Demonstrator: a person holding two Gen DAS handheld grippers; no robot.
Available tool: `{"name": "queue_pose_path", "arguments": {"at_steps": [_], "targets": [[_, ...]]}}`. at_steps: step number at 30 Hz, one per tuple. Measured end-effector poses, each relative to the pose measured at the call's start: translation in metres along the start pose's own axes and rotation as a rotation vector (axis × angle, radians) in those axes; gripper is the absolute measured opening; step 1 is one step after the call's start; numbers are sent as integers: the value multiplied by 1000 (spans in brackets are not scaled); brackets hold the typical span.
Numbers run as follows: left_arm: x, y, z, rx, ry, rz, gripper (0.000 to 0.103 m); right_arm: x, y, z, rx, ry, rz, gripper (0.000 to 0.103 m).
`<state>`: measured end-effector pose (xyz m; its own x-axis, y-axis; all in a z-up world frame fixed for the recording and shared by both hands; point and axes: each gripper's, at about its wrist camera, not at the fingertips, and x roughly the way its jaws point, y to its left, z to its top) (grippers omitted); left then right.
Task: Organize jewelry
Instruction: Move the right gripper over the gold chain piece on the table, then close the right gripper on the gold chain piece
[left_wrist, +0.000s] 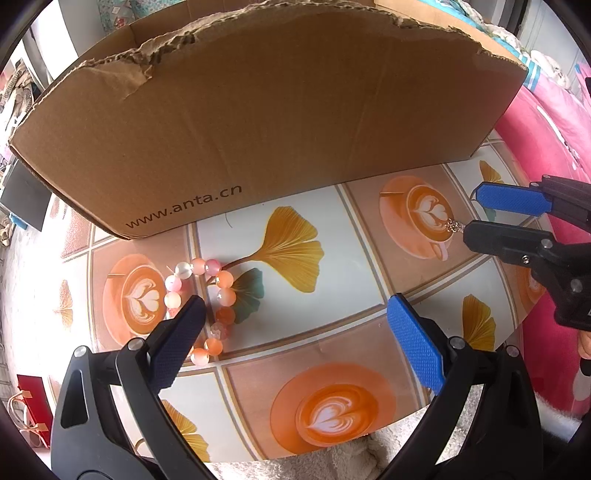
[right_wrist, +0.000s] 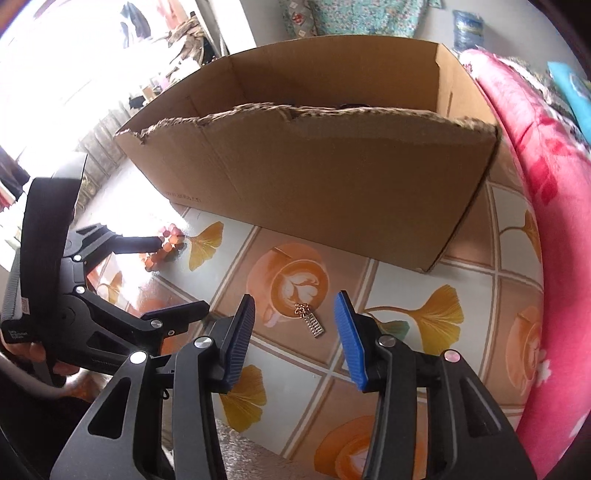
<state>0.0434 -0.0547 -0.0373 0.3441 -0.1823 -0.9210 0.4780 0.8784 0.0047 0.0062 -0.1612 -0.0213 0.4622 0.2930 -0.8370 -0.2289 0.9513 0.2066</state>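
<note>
A bracelet of pink and orange beads (left_wrist: 221, 291) lies on the patterned table (left_wrist: 332, 258), in front of the left end of the cardboard box (left_wrist: 258, 129). My left gripper (left_wrist: 295, 302) is open, and its left finger (left_wrist: 181, 332) covers part of the bead ring. A small gold pendant (right_wrist: 312, 321) lies flat on the table (right_wrist: 406, 280) between the spread fingers of my right gripper (right_wrist: 295, 299), which is open; no pad touches the pendant. In the left wrist view the right gripper (left_wrist: 474, 214) sits at the far right with the pendant (left_wrist: 452, 224) at its tips. The bracelet (right_wrist: 166, 251) and left gripper (right_wrist: 183, 274) show at the left of the right wrist view.
The open box (right_wrist: 314, 184) with a torn top edge stands across the back of the table. A pink blanket (right_wrist: 546, 221) borders the table's right side. The rounded table edge (left_wrist: 369, 435) runs close below the grippers, with pale fleece fabric (left_wrist: 332, 461) under it.
</note>
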Motion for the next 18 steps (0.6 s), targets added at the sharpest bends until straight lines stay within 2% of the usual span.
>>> {"name": "queue_pose_path", "arguments": {"at_steps": [5,9,13,18], "targets": [[0,0,0,3,-1,-1,95,15,15,1,-129,34,-56,33],[1,-1,0,3,-1,-1,95,22,19,-2,-176,56,-89,26],[1,-1,-1,2,-2,-1,95,22,18,-2,-178,56,-80,22],[2,-1,-2,4,-4,-2,95,19,11,-2,-146,50,-53,6]]}}
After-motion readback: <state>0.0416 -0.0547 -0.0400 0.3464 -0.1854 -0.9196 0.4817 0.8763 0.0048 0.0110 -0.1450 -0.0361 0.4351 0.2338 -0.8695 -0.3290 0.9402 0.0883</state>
